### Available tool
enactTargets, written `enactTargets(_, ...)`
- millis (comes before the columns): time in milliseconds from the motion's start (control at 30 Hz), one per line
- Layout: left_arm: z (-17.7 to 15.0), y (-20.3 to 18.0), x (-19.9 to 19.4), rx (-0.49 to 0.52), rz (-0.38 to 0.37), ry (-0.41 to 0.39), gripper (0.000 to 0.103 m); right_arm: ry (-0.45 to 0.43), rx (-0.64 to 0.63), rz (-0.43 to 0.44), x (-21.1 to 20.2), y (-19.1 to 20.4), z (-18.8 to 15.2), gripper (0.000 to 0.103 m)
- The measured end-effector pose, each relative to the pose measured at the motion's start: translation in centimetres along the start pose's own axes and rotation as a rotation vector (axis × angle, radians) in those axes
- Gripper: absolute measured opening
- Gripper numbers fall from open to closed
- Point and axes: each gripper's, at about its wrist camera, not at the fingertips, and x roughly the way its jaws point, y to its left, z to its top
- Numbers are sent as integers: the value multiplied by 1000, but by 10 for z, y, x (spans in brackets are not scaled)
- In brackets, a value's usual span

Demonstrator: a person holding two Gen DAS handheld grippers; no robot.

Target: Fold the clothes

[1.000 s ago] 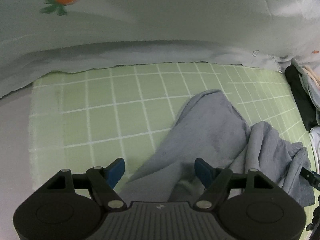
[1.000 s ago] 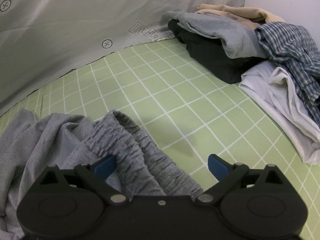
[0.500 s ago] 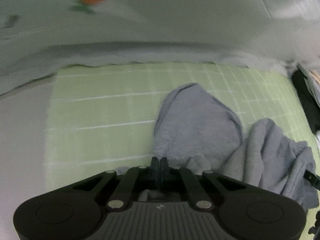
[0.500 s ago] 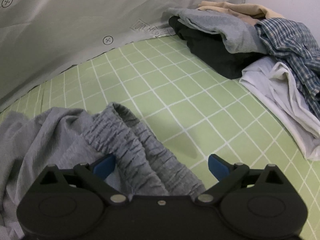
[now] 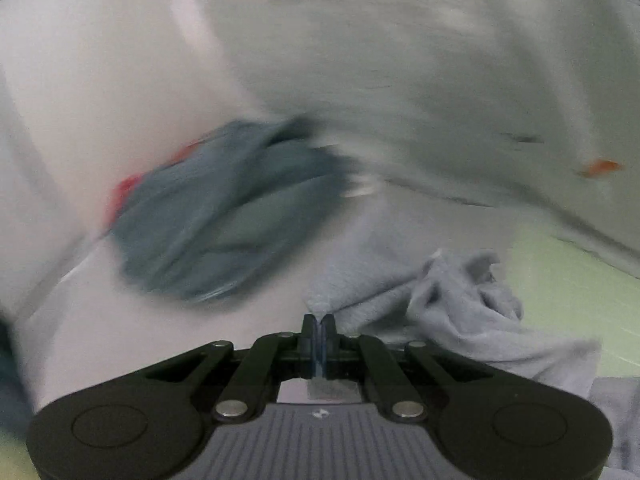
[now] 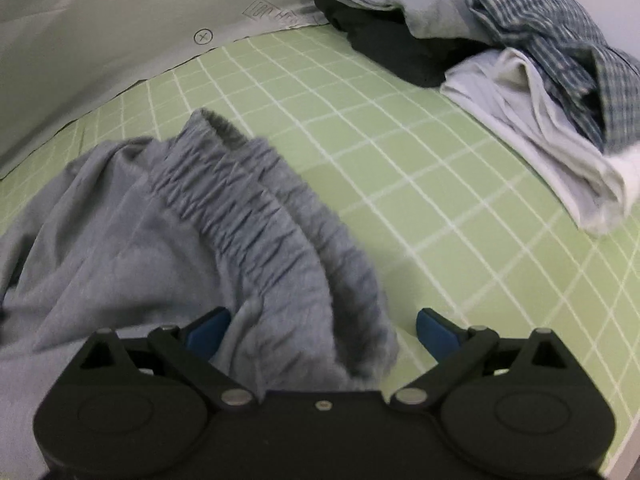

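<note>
Grey fabric of the trousers (image 6: 192, 216) lies bunched on the green grid mat (image 6: 420, 184), and each view shows a different end of it. In the right wrist view the right gripper (image 6: 322, 330) stands wide open just over the gathered waistband (image 6: 256, 216), whose near end sits between the blue pads (image 6: 434, 330) without either pad pressing it. Beyond the waistband the mat runs bare to a pale printed sheet (image 6: 120, 20) along its far edge. At the mat's far right corner sits a pile of clothes (image 6: 480, 40): black, grey and tan pieces, a plaid shirt and a white garment nearest.

The left wrist view, heavily blurred, shows none of that pile. Its left gripper (image 5: 319, 326) has the jaws pressed together on a fold of the trousers (image 5: 452, 304), the cloth rising to a peak at the tips. Only a strip of mat (image 5: 560, 280) shows at right. Farther off, left of the trousers, lies a smeared blue-grey bundle (image 5: 224, 216) with red at its edge; what it is I cannot tell. Behind it rises the sheet (image 5: 440, 60) with orange marks.
</note>
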Motion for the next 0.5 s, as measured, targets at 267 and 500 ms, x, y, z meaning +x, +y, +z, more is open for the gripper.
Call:
enactTargets(267, -44, 91, 7, -259, 57, 141, 2, -30, -36, 44, -18, -8, -21, 61)
enactTargets(500, -55, 94, -9, -258, 36, 87, 2, -164, -89, 32, -46, -17, -13, 12)
